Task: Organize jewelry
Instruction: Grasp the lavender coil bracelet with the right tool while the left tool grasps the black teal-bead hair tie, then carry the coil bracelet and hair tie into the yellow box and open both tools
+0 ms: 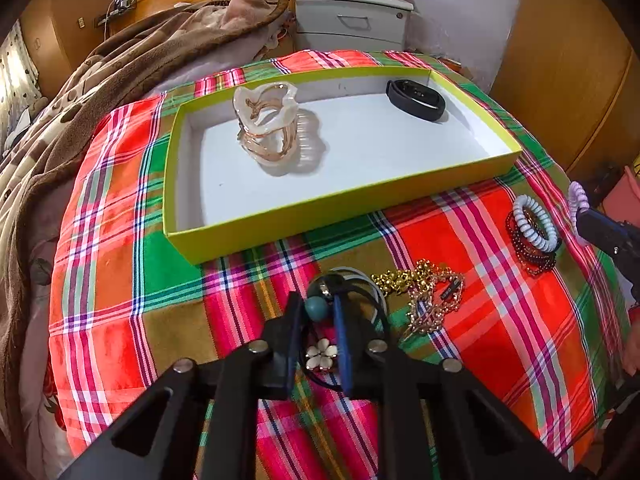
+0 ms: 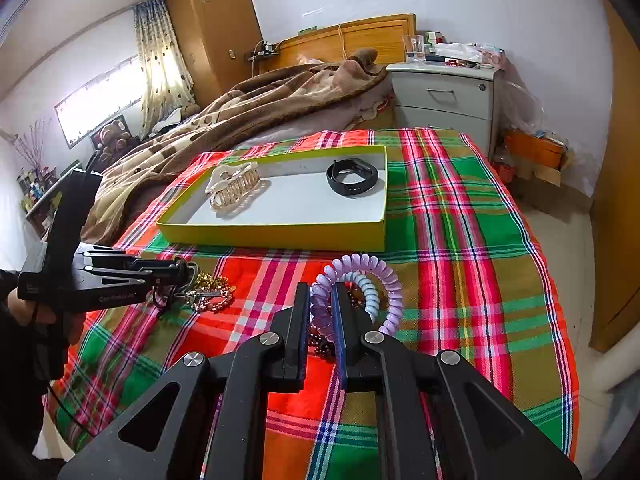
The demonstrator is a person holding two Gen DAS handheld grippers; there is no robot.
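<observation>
Plaid cloth covered the bed, carrying a yellow box that held a hair claw and a black band. Left gripper had its fingers closed on a teal-beaded cord beside gold chains. Right gripper pinched a lilac coil tie above a blue coil.

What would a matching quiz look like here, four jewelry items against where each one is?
Items:
1. Hair clip
2. Black band
3. Purple coil
4. Gold chain

Places:
A. In the right claw
B. On the plaid cloth, outside the box
C. Box, right far corner
D. Box, left part

Pairs: 1-D, 2-C, 3-A, 4-B
</observation>
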